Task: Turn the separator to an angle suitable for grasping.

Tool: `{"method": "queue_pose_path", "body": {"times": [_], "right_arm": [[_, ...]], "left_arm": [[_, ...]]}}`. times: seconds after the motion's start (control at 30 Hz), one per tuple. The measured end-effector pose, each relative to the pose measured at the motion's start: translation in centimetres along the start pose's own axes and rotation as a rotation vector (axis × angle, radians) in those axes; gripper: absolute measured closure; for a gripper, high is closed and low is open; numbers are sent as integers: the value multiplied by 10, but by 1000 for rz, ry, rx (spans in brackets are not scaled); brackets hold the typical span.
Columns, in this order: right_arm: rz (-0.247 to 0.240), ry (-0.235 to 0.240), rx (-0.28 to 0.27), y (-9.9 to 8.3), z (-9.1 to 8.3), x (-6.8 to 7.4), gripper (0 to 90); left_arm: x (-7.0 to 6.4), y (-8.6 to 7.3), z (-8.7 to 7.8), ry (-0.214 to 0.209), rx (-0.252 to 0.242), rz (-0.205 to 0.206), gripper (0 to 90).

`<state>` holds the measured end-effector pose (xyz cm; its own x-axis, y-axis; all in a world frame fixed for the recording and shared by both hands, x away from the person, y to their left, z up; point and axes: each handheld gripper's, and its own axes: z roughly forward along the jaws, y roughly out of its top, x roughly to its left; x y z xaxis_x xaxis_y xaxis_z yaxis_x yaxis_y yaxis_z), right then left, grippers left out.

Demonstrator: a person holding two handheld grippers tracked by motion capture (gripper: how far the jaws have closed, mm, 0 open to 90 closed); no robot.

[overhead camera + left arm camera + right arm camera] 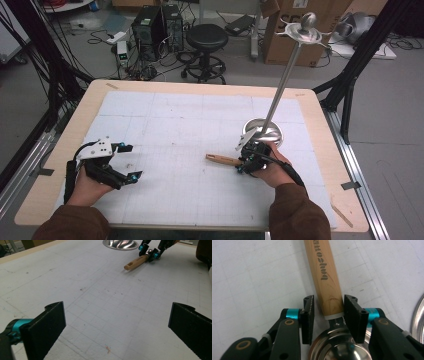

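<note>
1. Left gripper (122,161) rests on the mat (165,120), its 2 jaws spread wide, holding nothing.
2. Right gripper (329,312) has its 2 jaws straddling the wooden-handled ladle (325,277) at the handle's base, nearly touching; the bowl sits beneath it.
3. Just beyond stands the metal stand (265,131).

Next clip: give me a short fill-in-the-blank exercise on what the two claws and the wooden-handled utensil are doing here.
1. The right claw has its jaws on either side of the light ____ handle of the metal-bowled utensil.
2. The left claw has its jaws spread wide and holds ____.
3. The utensil lies on the white gridded mat, with its handle end pointing toward the ____ claw.
4. The tall silver stand with a round base sits beside the ____ claw.

Missing words: wooden; nothing; left; right
</note>
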<state>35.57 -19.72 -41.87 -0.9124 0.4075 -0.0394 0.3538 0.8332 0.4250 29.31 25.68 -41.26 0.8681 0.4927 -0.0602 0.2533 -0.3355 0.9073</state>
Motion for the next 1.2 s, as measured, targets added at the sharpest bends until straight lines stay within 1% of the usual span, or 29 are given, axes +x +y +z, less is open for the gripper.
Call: {"method": "queue_pose_path", "body": {"times": [0.1, 0.3, 0.37, 0.43, 0.47, 0.67, 0.9, 0.93, 1.03, 1.07, 1.13, 1.2], "right_arm": [[-3, 1, 4, 0, 0, 0, 624], [1, -10, 19, 1, -1, 0, 650], [2, -14, 21, 1, -1, 0, 640], [3, -28, 22, 1, -1, 0, 602], [6, -32, 23, 1, -1, 1, 597], [-6, -37, 32, 2, -1, 0, 604], [-6, -31, 50, 4, 0, -1, 603], [2, -32, 63, 5, 0, 0, 603], [-21, -40, 112, 12, 1, 1, 604], [-26, -45, 146, 17, 2, 2, 604], [-30, -44, 153, 18, 3, 2, 604], [-24, -34, 165, 19, 3, 0, 616]], "left_arm": [[0, 0, 0, -1, 0, 2, 17], [0, 0, 0, -1, -1, 2, 17], [0, 0, 0, -2, -1, 1, 17], [0, 0, 0, -3, -1, 1, 17], [0, 0, 0, -5, 0, 1, 17], [0, 0, 1, -4, 3, 2, 17], [0, 0, 1, -6, 3, 1, 17], [0, 0, 1, -6, 4, 2, 17], [0, 0, 1, -6, 4, 2, 17], [0, 0, 1, -5, 3, 1, 17], [0, 0, 1, -4, 2, 2, 17], [0, 0, 0, -7, 2, 2, 17]]}}
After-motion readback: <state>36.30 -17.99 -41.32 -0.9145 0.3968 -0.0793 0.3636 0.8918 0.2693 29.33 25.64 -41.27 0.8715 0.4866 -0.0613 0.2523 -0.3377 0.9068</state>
